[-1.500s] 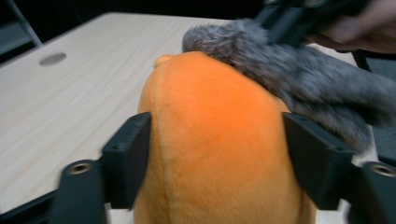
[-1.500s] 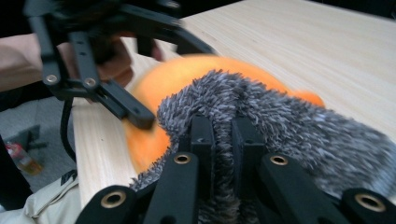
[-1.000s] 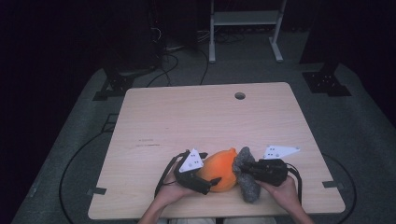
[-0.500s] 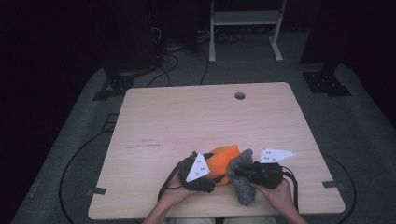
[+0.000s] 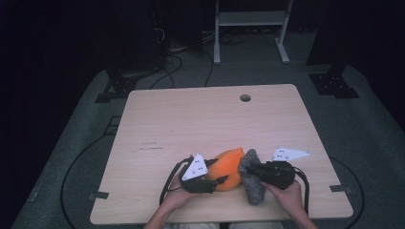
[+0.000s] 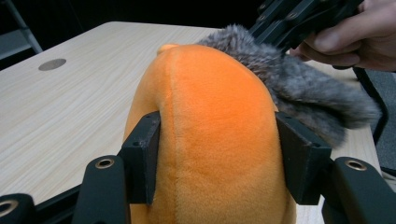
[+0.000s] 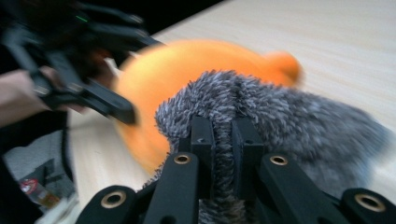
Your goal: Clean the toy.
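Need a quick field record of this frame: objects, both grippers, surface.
surface: wooden table with a round hole
object 1: orange plush, near front edge
object 2: grey furry piece, against the plush's right side
left gripper: jaws have just been closing, pads now press the orange plush from both sides
right gripper: shut, pinching grey fur

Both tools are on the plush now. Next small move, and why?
Probably pull the grey furry piece gently away from the orange plush with the right tool. That tool is pinched shut on the fur, and the left tool, jaws just closing, has its pads pressing the plush's sides, so both are secured.
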{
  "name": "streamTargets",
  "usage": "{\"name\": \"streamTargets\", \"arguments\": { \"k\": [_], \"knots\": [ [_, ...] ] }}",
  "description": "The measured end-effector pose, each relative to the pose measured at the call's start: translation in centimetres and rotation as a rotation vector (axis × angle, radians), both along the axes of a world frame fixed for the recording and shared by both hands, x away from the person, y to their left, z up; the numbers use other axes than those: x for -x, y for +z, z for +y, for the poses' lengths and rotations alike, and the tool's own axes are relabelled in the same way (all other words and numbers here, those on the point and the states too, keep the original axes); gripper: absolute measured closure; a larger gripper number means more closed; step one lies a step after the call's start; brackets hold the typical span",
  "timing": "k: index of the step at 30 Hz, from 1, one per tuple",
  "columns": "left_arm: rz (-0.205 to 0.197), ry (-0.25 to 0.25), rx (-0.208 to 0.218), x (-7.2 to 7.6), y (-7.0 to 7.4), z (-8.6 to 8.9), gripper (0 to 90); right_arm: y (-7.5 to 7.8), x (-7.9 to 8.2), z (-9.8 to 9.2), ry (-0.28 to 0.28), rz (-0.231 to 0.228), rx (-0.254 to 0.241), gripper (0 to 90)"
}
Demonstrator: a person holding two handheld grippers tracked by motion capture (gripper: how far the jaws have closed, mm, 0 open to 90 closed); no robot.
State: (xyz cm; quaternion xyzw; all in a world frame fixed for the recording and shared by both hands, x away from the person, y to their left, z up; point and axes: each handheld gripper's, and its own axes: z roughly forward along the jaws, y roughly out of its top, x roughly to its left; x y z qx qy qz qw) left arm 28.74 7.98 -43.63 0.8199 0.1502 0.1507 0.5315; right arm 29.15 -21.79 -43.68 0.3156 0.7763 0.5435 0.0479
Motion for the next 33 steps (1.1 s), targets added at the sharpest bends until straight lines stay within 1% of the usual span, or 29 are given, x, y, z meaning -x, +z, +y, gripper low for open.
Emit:
{"name": "streamTargets", "arguments": {
  "k": [2,3,4,5,6,7,8,9,10,12,13,14,15,16,17,18,19,20,21,22,23,25,26,27,29,30,31,32,33],
  "knots": [
    [0.019,-0.003,0.01,-0.1,-0.1,0.3,38.9,-0.1,-0.2,-0.4,-0.04,0.008,0.035,80.9],
    [0.019,-0.003,0.01,-0.1,-0.1,0.3,38.9,-0.1,-0.2,-0.4,-0.04,0.008,0.035,80.9],
    [0.029,0.001,0.006,-0.1,-0.1,0.4,38.9,0.0,-0.2,-0.5,-0.043,0.004,0.032,80.9],
    [0.03,0.004,0.001,-0.1,0.0,0.5,38.7,0.3,0.1,-0.4,-0.028,-0.019,0.01,80.7],
    [0.021,0.001,-0.009,0.1,0.0,0.4,38.2,0.5,0.3,-0.1,0.002,-0.029,-0.036,80.7],
    [0.021,0.001,-0.009,0.1,0.0,0.4,38.1,0.5,0.3,-0.1,0.002,-0.029,-0.036,80.7],
    [0.019,-0.003,-0.018,0.1,0.0,0.4,38.0,0.3,0.2,0.3,0.009,-0.035,-0.014,80.8],
    [0.026,-0.003,-0.011,0.0,0.0,0.5,38.0,0.0,0.1,0.2,0.003,-0.027,-0.005,80.8],
    [0.036,-0.001,0.001,-0.1,-0.1,0.5,38.0,-0.2,-0.2,0.0,-0.017,-0.007,0.007,80.9],
    [0.037,-0.003,0.007,-0.2,-0.1,0.6,38.0,-0.7,-0.7,-0.6,-0.061,0.031,0.048,80.8],
    [0.034,-0.004,0.006,-0.1,-0.1,0.5,37.9,-1.0,-1.0,-1.0,-0.069,0.048,0.044,80.7],
    [0.026,-0.015,-0.003,-0.1,-0.1,0.4,37.6,-1.0,-1.1,-1.4,-0.071,0.058,0.014,80.7],
    [0.026,-0.015,-0.003,-0.1,-0.1,0.4,37.2,-1.0,-1.1,-1.4,-0.071,0.058,0.014,80.7],
    [0.015,-0.027,-0.01,0.0,-0.2,0.3,37.2,-0.9,-1.1,-1.6,-0.071,0.054,-0.022,80.7],
    [0.004,-0.037,-0.01,0.2,-0.3,0.0,37.1,-0.2,-0.8,-1.5,-0.049,0.022,-0.072,80.7],
    [0.0,-0.037,-0.013,0.2,-0.3,0.0,37.1,0.1,-0.6,-1.2,-0.041,0.002,-0.071,80.7],
    [0.002,-0.034,-0.012,0.2,-0.3,0.0,37.1,0.2,-0.5,-0.9,-0.041,-0.006,-0.05,80.8],
    [0.005,-0.031,-0.01,0.2,-0.3,0.1,36.8,0.0,-0.6,-0.7,-0.052,0.001,-0.032,81.0],
    [0.005,-0.031,-0.01,0.2,-0.3,0.1,36.4,0.0,-0.6,-0.7,-0.052,0.001,-0.032,81.0],
    [0.006,-0.027,-0.007,0.2,-0.4,0.2,36.4,-0.3,-0.8,-0.8,-0.069,0.03,-0.025,81.1],
    [0.002,-0.03,-0.007,0.3,-0.4,0.2,35.9,-0.9,-1.4,-1.2,-0.111,0.089,-0.016,81.2],
    [-0.012,-0.038,-0.013,0.4,-0.4,0.1,35.9,-0.8,-1.4,-1.4,-0.126,0.081,-0.017,81.2],
    [-0.016,-0.043,-0.017,0.5,-0.4,0.1,35.9,-0.4,-1.1,-1.3,-0.117,0.062,-0.037,81.2],
    [-0.016,-0.043,-0.017,0.5,-0.4,0.1,35.9,0.4,-0.7,-1.2,-0.094,0.025,-0.06,81.2],
    [-0.035,-0.055,-0.023,0.6,-0.5,0.1,35.8,1.2,-0.3,-0.8,-0.062,-0.014,-0.084,81.2],
    [-0.035,-0.055,-0.023,0.6,-0.5,0.1,35.7,1.3,-0.2,-0.6,-0.058,-0.022,-0.069,81.2],
    [-0.036,-0.055,-0.022,0.6,-0.5,0.1,35.7,1.3,-0.2,-0.6,-0.058,-0.022,-0.069,81.2],
    [-0.034,-0.052,-0.024,0.6,-0.5,0.1,35.6,1.1,-0.3,-0.5,-0.071,-0.018,-0.03,81.2],
    [-0.035,-0.051,-0.024,0.6,-0.5,0.1,35.4,0.4,-0.7,-0.6,-0.082,0.009,-0.008,81.2]
  ]
}}
